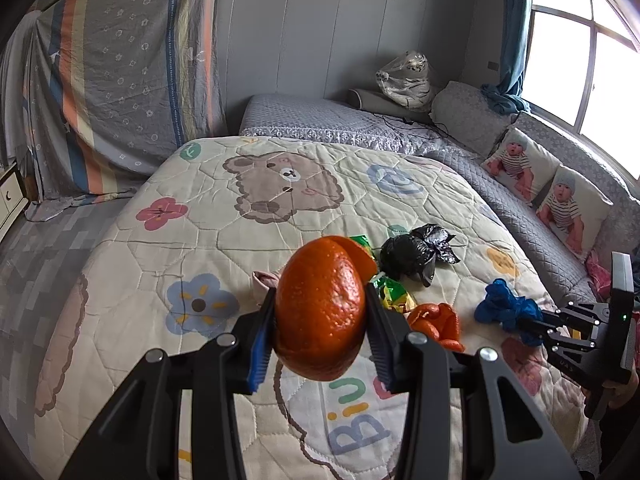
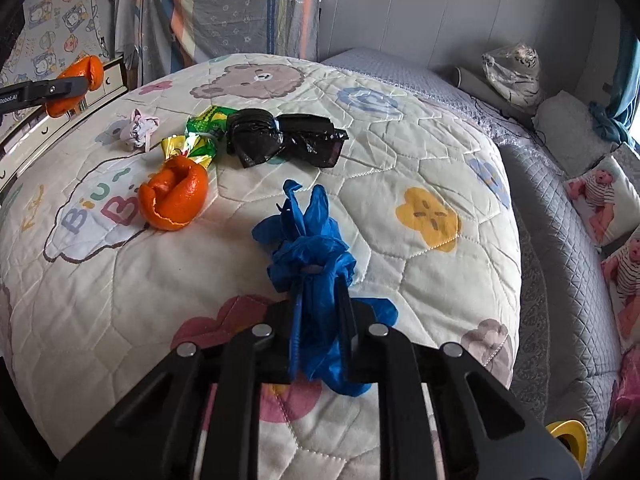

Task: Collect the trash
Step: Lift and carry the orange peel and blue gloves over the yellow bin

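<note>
Trash lies scattered on the cartoon quilt (image 2: 400,264), and both of my claws already have a piece. My left gripper (image 1: 320,316) is clamped on a large piece of orange peel (image 1: 322,308), lifted clear of the bedding, one pad pressing each side of it. In the right wrist view I see that same claw far off to my upper left, carrying the peel in the air.

My right gripper (image 2: 318,304) is closed on a crumpled blue glove (image 2: 308,248); the bunched part sticks out ahead of the fingertips and a loose end hangs back between the fingers. I cannot tell whether the glove is lifted or resting on the quilt.

Ahead and left of the right claw sits a second orange peel (image 2: 174,196), curled open side up. Just beyond it, touching it, lies a green and yellow foil wrapper (image 2: 200,136). A crumpled black plastic bag (image 2: 280,140) lies beside the wrapper, straight ahead of the right claw. Farther left, a small wad of pinkish tissue (image 2: 138,128) rests apart from the rest.

From the left claw, the second peel sits just right of the fingers, with the wrapper and black bag beyond.
</note>
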`<state>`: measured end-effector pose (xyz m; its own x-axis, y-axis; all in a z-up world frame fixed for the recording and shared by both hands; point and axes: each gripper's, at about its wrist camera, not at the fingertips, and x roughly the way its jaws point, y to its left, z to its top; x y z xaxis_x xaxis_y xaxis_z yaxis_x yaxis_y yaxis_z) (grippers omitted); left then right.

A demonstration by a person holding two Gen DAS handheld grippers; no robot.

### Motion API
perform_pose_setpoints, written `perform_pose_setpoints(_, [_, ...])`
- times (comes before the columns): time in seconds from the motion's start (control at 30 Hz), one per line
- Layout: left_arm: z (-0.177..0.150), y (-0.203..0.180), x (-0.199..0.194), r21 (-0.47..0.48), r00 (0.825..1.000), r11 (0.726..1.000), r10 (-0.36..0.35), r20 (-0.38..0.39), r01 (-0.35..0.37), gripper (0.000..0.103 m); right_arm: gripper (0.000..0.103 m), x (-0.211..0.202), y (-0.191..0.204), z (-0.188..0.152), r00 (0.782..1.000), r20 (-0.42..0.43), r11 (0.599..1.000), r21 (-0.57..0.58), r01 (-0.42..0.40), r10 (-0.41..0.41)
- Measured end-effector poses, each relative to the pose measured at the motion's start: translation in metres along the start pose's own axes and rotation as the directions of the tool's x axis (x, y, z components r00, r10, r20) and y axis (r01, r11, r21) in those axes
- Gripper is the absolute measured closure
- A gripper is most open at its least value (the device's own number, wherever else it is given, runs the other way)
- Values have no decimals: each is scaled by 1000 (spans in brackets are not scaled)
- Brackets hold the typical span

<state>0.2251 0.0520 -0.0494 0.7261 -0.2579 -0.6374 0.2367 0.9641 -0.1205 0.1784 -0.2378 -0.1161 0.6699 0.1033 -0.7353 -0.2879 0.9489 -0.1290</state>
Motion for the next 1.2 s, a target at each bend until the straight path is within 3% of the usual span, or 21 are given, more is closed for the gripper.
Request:
perform_pose_setpoints(0.33, [10, -58, 1, 86, 996, 993, -88, 11, 87, 64, 94, -64, -33, 10, 986, 151, 995, 84, 57, -69])
perform_pose_setpoints(0.63, [13, -164, 8, 209, 973, 952, -229, 4, 223, 64, 94, -126, -80, -26, 952, 210, 960, 216, 176, -222])
perform_pose_setpoints(0.83, [3, -249, 6, 312, 937, 887, -347, -34, 340, 64, 94, -158, -113, -70, 925, 173, 905, 328, 269, -338])
perform_pose_setpoints(1.07, [-22, -337, 10, 395, 878, 788, -462, -127, 472, 64, 94, -187, -152, -135, 880, 54, 792, 463, 397, -472])
perform_pose_setpoints(1.2, [-38, -378, 16, 418, 840, 733, -509, -186, 537, 64, 94, -196, -165, -165, 861, -17, 739, 504, 447, -509])
